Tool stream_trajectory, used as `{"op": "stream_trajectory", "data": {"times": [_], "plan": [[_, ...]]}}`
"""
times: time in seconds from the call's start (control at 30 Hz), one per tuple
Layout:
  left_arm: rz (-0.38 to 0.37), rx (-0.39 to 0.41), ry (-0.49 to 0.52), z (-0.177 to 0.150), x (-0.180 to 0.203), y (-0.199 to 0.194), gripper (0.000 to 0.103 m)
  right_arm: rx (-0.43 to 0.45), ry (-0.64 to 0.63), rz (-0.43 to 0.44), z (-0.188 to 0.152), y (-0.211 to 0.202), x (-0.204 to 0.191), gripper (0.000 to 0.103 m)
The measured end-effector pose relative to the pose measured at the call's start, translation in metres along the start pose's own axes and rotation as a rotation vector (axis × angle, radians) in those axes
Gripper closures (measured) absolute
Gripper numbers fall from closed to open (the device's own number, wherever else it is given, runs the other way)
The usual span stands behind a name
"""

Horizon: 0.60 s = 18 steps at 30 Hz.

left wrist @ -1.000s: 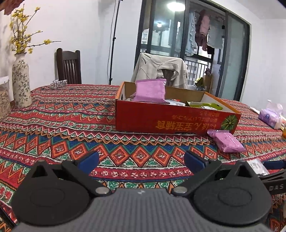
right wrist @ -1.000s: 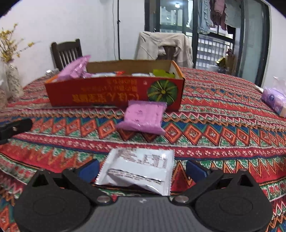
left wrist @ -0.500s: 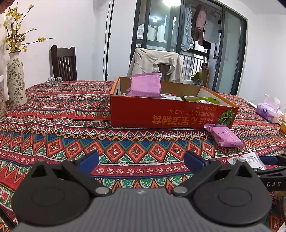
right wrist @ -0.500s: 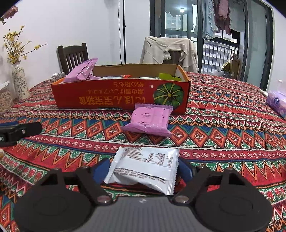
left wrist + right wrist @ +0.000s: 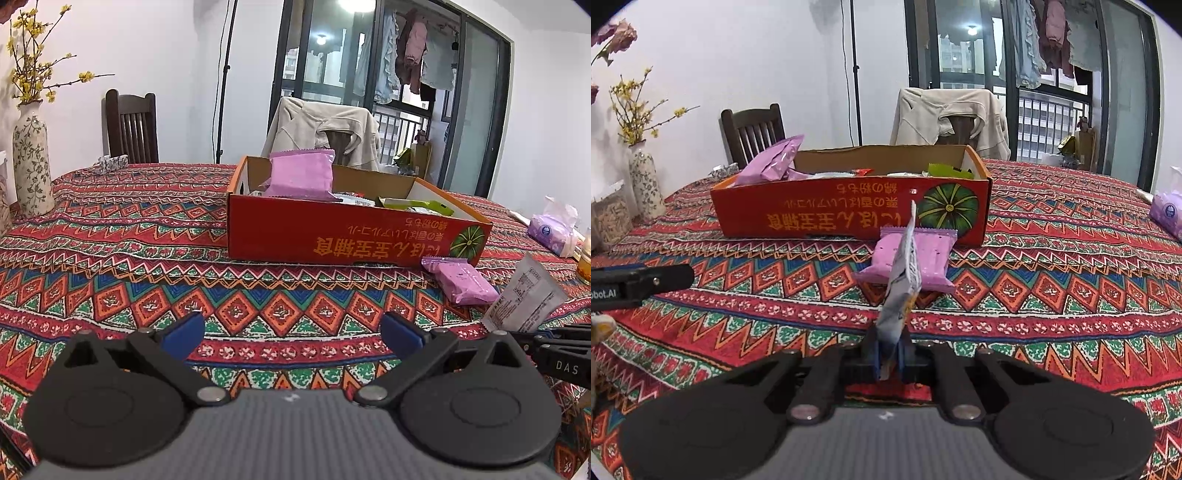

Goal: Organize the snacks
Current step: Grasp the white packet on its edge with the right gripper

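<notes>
Purple packets number two: one lies flat on the counter (image 5: 1071, 258) just in front of the red box (image 5: 849, 210), touching or nearly touching its front wall, and one stands tilted inside the box at its left end (image 5: 775, 162). The flat purple packet (image 5: 931, 254) is partly hidden by the one white packet (image 5: 901, 291), which stands on edge, its lower end clamped between the pads of the right tongs (image 5: 888, 354), whose jaws are together on it. In the left wrist view the white packet (image 5: 524, 299) rises clear of the patterned cloth beside the flat purple one (image 5: 461, 282). The left tongs (image 5: 291, 332) stand apart over bare cloth, holding nothing.

Inside the one box (image 5: 332, 236), besides the purple packet (image 5: 301, 175), lie a green packet (image 5: 417, 203), something red and other pale wrappers too small to tell.

Around: two chairs, one bare (image 5: 131, 127), one draped with a beige jacket (image 5: 321, 129); one flowered vase (image 5: 31, 158); a tissue pack (image 5: 550, 230) at the right edge.
</notes>
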<state>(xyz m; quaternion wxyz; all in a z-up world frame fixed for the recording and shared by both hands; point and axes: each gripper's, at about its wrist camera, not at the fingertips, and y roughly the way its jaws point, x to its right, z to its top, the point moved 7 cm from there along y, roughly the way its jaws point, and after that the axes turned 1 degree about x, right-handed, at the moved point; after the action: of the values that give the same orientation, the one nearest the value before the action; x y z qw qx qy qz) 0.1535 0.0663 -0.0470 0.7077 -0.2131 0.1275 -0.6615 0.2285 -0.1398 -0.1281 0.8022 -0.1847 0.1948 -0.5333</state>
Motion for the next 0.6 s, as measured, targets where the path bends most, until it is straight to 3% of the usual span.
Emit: {"op": "stream_trajectory", "data": {"times": [0.47,0.6], "plan": [[0.010,-0.010,0.001,-0.001,-0.001,0.002,0.000,0.063,0.000,0.013,0.008,-0.009,0.004,0.095],[0.048,-0.041,0.012,-0.001,0.000,0.006,0.000,0.086,-0.001,-0.004,0.014,-0.011,0.010,0.095]]}}
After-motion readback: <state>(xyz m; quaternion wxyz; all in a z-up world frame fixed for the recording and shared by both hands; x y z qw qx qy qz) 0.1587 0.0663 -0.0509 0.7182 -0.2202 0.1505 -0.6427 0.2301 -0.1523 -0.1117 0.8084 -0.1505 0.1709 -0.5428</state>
